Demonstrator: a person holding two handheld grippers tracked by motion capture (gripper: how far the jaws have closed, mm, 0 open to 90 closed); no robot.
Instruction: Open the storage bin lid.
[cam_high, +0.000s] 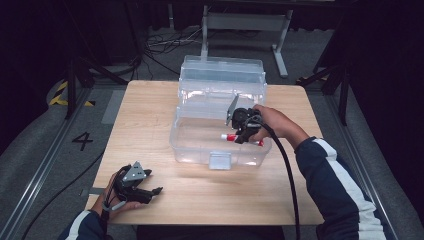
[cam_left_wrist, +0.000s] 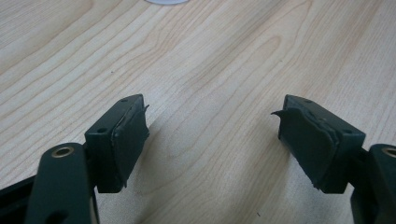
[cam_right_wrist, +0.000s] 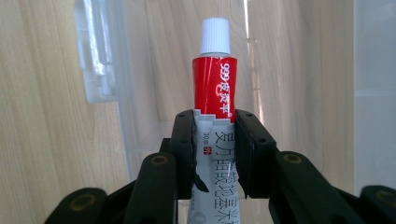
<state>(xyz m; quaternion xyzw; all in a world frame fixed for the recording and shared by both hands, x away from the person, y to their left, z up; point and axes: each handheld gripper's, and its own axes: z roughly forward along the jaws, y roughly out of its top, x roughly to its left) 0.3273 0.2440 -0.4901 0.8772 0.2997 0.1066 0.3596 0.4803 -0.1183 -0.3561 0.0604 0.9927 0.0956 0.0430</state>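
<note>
A red and white tube (cam_right_wrist: 215, 88) with a white cap is clamped between the jaws of my right gripper (cam_right_wrist: 215, 154). In the high view my right gripper (cam_high: 245, 134) holds the tube (cam_high: 231, 136) level over the inside of a clear plastic box (cam_high: 190, 145), cap pointing left. My left gripper (cam_high: 150, 192) rests near the table's front left corner, held by a hand. Its black pads (cam_left_wrist: 128, 135) stand wide apart above bare wood, with nothing between them.
The clear box's lid (cam_high: 222, 80) stands open behind it at the table's far side. A white latch (cam_high: 220, 160) sits on the box's front wall. The wooden table (cam_high: 150, 115) has bare room left of the box. A black cable (cam_high: 287, 170) trails from my right gripper.
</note>
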